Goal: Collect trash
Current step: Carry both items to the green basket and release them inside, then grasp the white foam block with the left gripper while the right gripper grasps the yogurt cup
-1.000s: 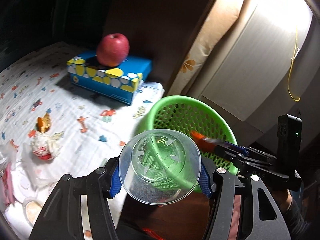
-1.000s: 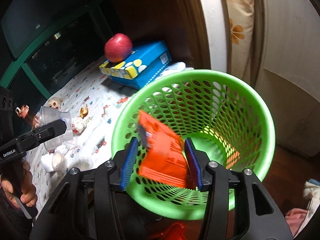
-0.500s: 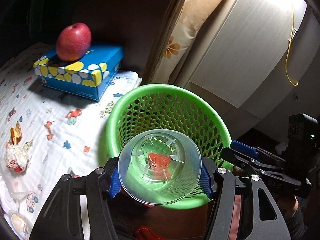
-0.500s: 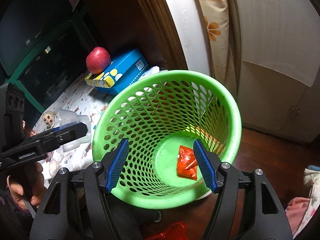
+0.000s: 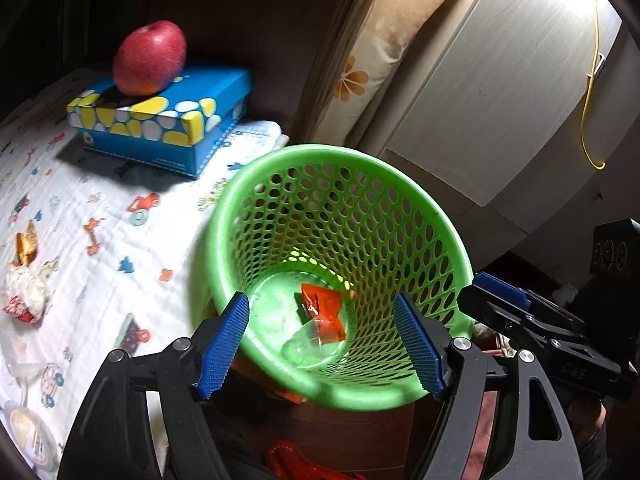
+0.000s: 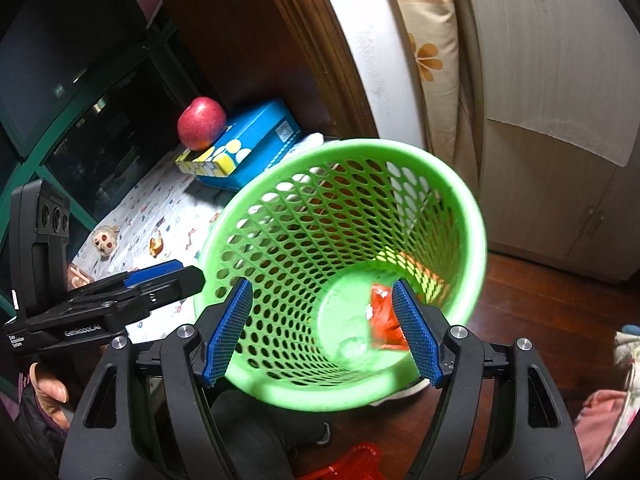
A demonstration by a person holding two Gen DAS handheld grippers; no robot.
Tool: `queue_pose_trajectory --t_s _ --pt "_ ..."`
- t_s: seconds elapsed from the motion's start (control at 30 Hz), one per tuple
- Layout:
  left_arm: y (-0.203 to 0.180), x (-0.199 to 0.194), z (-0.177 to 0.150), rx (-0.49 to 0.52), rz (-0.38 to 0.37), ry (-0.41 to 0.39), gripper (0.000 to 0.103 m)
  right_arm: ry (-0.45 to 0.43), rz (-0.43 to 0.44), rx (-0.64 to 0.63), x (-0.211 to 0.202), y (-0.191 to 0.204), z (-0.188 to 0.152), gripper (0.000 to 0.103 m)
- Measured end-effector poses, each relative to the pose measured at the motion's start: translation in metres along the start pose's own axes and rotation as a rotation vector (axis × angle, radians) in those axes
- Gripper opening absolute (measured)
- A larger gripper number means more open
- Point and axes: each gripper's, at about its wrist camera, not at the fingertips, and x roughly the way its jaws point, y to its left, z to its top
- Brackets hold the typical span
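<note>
A green mesh basket [image 5: 436, 236] stands beside the cloth-covered table; it also shows in the right wrist view [image 6: 460, 184]. On its floor lie an orange-red wrapper [image 5: 324, 312] and a clear plastic cup [image 5: 308, 346]; both show in the right wrist view, the wrapper [image 6: 382, 316] and the cup [image 6: 352, 350]. My left gripper [image 5: 324, 342] is open and empty above the basket's near rim. My right gripper [image 6: 324, 330] is open and empty over the basket. Crumpled wrappers [image 5: 24, 292] and an orange scrap [image 5: 26, 242] lie on the table.
A red apple [image 5: 150, 58] sits on a blue spotted tissue box [image 5: 168, 120] at the table's back. A small doll head [image 6: 105, 241] lies on the cloth. A pillow [image 5: 384, 40] leans against pale cabinets [image 5: 480, 92]. Wooden floor lies right of the basket.
My left gripper opened and the clear cup dropped into the basket. My right gripper earlier let the orange-red wrapper fall in and stays open above the basket.
</note>
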Motion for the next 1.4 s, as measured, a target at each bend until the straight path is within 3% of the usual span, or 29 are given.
queue_pose_trajectory --t_s 0.27,0.43,0.8,0.93,1.13,1.4 --pt "0.045 -0.054 -0.023 -0.081 0.148 -0.075 0.075 0.022 0.053 -0.065 0.012 0.039 -0.004 0.073" --pt "0.087 -0.09 -0.05 -0.156 0.302 -0.11 0.076 0.044 0.096 -0.115 0.024 0.072 -0.007 0.074" --pt "0.183 -0.155 -0.119 -0.391 0.51 -0.156 0.076 0.098 0.178 -0.238 0.044 0.142 -0.021 0.074" --pt "0.213 -0.166 -0.142 -0.479 0.524 -0.156 0.076 0.126 0.208 -0.285 0.051 0.167 -0.029 0.074" --pt "0.241 -0.165 -0.159 -0.527 0.515 -0.145 0.074 0.169 0.244 -0.358 0.064 0.203 -0.046 0.074" --pt "0.265 -0.153 -0.167 -0.577 0.414 -0.139 0.063 0.226 0.273 -0.425 0.081 0.238 -0.065 0.074"
